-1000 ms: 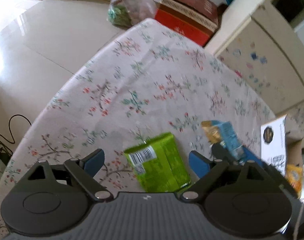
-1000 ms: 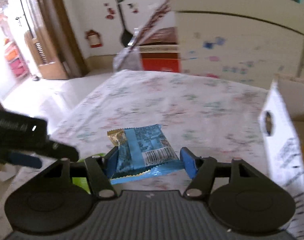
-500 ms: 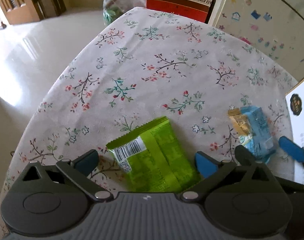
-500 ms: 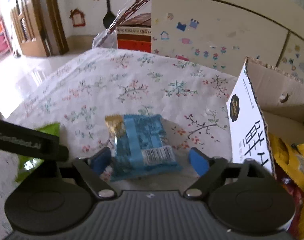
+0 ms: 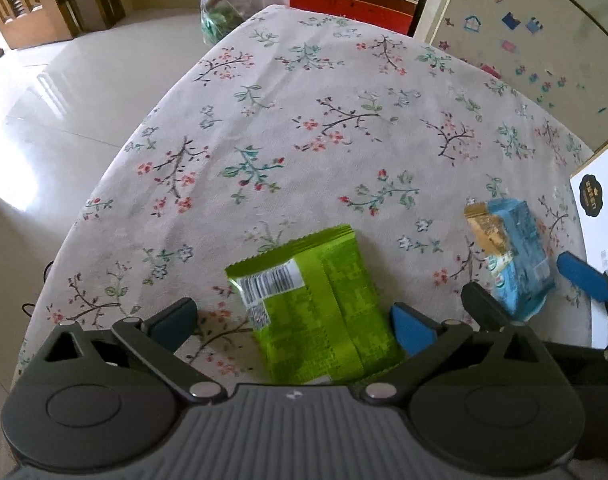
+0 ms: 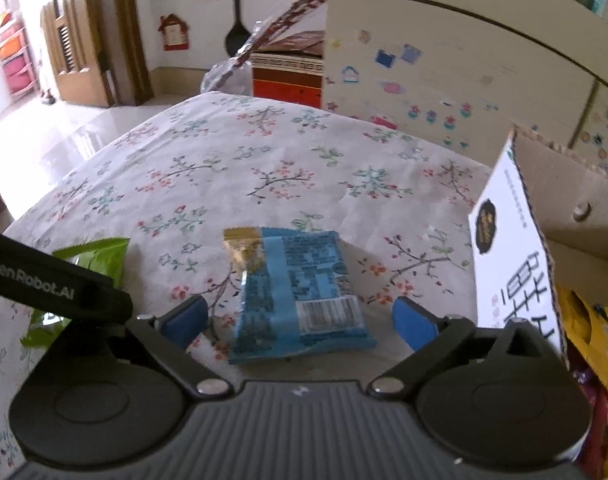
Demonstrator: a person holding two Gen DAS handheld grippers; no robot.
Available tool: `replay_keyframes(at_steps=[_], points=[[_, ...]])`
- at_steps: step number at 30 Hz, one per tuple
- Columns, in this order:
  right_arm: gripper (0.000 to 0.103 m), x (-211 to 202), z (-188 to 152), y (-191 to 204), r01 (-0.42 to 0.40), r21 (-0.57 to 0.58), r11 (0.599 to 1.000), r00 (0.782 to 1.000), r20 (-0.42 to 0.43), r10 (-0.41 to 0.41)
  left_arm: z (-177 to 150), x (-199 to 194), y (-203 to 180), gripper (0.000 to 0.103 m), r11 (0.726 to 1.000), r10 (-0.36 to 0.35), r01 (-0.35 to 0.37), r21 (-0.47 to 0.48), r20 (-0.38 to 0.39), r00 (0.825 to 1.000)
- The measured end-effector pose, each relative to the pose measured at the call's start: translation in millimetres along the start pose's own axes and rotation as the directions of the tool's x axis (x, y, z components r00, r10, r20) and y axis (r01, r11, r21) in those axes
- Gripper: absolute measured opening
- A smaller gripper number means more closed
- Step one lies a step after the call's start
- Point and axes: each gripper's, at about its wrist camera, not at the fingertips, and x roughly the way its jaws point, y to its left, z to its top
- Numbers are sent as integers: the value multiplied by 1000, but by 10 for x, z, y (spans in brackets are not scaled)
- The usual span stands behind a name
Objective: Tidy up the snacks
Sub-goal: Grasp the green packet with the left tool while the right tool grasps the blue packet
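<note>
Both tools stand wide and empty over the table (image 5: 343,92): the left tool (image 5: 292,320) straddles the green packet (image 5: 315,312), the right tool (image 6: 300,316), jaws just opened, straddles the blue packet (image 6: 296,292), each packet's length running away between the fingers.

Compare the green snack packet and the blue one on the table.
The green snack packet is plain lime; the blue packet has a gold end. Green lies between the left gripper fingers, blue between the right gripper fingers. Both lie flat, barcode up, ungripped.
</note>
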Motion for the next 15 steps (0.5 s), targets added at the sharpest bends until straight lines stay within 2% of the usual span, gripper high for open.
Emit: replay_keyframes(at_steps=[3, 7, 15], points=[[99, 4, 19, 48, -6, -30, 1000, 1000, -12, 6, -7, -2, 32, 103, 1000, 4, -4, 15, -3, 1000], [99, 12, 17, 8, -27, 3, 1000, 999, -24, 28, 8, -12, 107, 103, 1000, 2, -2, 0, -37, 999], [99, 32, 20, 3, -35, 0, 999, 999, -20, 35, -1, -8, 129, 103, 1000, 14, -14, -14, -32, 999]])
